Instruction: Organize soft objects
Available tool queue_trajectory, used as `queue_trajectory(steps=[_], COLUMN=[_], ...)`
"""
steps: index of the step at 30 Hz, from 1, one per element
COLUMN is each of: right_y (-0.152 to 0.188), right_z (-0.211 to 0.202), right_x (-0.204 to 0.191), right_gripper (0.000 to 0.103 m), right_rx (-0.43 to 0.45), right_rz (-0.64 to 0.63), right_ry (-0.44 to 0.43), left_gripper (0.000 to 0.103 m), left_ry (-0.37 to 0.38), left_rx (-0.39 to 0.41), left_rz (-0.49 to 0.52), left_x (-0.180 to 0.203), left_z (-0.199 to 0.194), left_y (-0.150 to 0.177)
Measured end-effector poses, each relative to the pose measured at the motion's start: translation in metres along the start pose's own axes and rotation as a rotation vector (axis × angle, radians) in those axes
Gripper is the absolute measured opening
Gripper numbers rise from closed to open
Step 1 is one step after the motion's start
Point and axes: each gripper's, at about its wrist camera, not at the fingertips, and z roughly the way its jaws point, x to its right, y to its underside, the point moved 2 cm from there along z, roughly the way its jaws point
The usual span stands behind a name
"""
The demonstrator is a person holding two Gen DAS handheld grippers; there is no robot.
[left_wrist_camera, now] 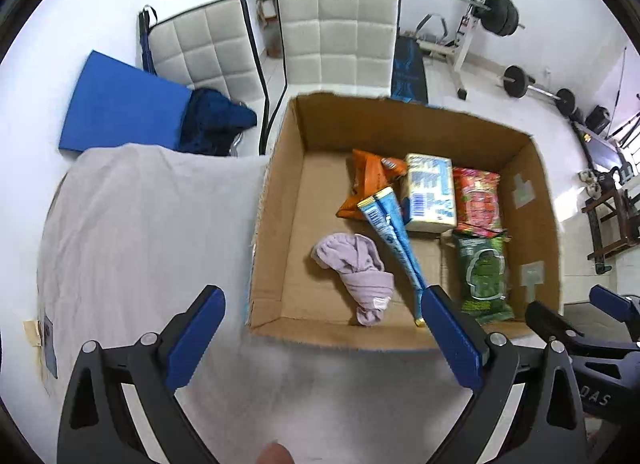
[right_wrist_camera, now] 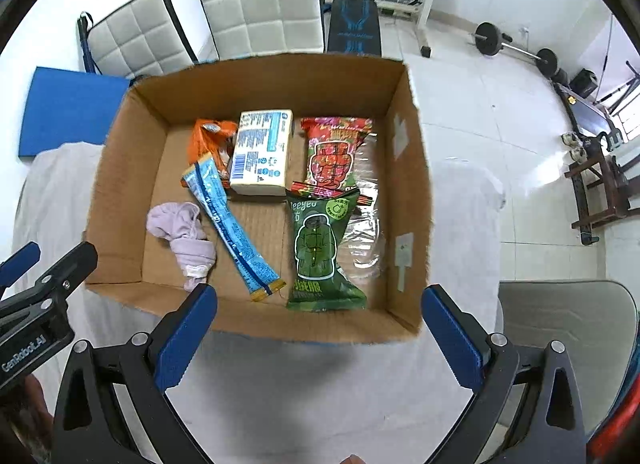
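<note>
An open cardboard box (left_wrist_camera: 276, 223) (right_wrist_camera: 120, 167) stands on a table under a white cloth. Inside lie a rolled lilac cloth (left_wrist_camera: 360, 276) (right_wrist_camera: 184, 240), a long blue packet (left_wrist_camera: 394, 240) (right_wrist_camera: 232, 232), an orange packet (left_wrist_camera: 368, 183) (right_wrist_camera: 208, 135), a pale yellow pack (left_wrist_camera: 432, 191) (right_wrist_camera: 262, 151), a red packet (left_wrist_camera: 478, 199) (right_wrist_camera: 334, 151) and a green packet (left_wrist_camera: 484, 276) (right_wrist_camera: 320, 252). My left gripper (left_wrist_camera: 324, 340) is open and empty, in front of the box's near wall. My right gripper (right_wrist_camera: 320, 340) is open and empty, also in front of the near wall.
The white cloth (left_wrist_camera: 140, 232) covers the table left of the box. Two padded white chairs (left_wrist_camera: 336, 31) (left_wrist_camera: 208, 51) stand behind it, with a blue mat (left_wrist_camera: 120, 103) and dark blue fabric (left_wrist_camera: 216, 119). Gym weights (right_wrist_camera: 516, 43) and a bench (right_wrist_camera: 352, 27) lie beyond.
</note>
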Motion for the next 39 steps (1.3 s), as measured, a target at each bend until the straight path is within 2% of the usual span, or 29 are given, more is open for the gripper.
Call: queue_trajectory(steps=[10,21,28,33,39], right_y=[0.057,0.139,0.181,0.201,0.21], right_z=[-0.106,-0.221,-0.274,-0.298,-0.316], right_x=[0.009,0.014,0.011,0.011,0.015], right_gripper=[0.103,0.103,0.103,0.103,0.103], right_rx=[0.127,0.237,0.269,0.289,0.322], right_rz=[0.05,0.056,0.05,0.054,0.055], right_ry=[0.006,-0.044,-0.079,-0.078,-0.052], left_gripper=[0.101,0.101,0.101,0.101,0.101], left_ry=[0.011,0.074,0.119,0.098,0.083], left_rx=[0.103,0.183,0.196,0.24,0.301], left_rz=[0.084,0.067,0.077,0.098,0.081], left_x=[0.01,-0.001,0.0,0.005,0.003], left_z=[-0.108,-0.208,-0.247,-0.262,-0.273], left_y=[0.043,0.085,0.107,0.115,0.116])
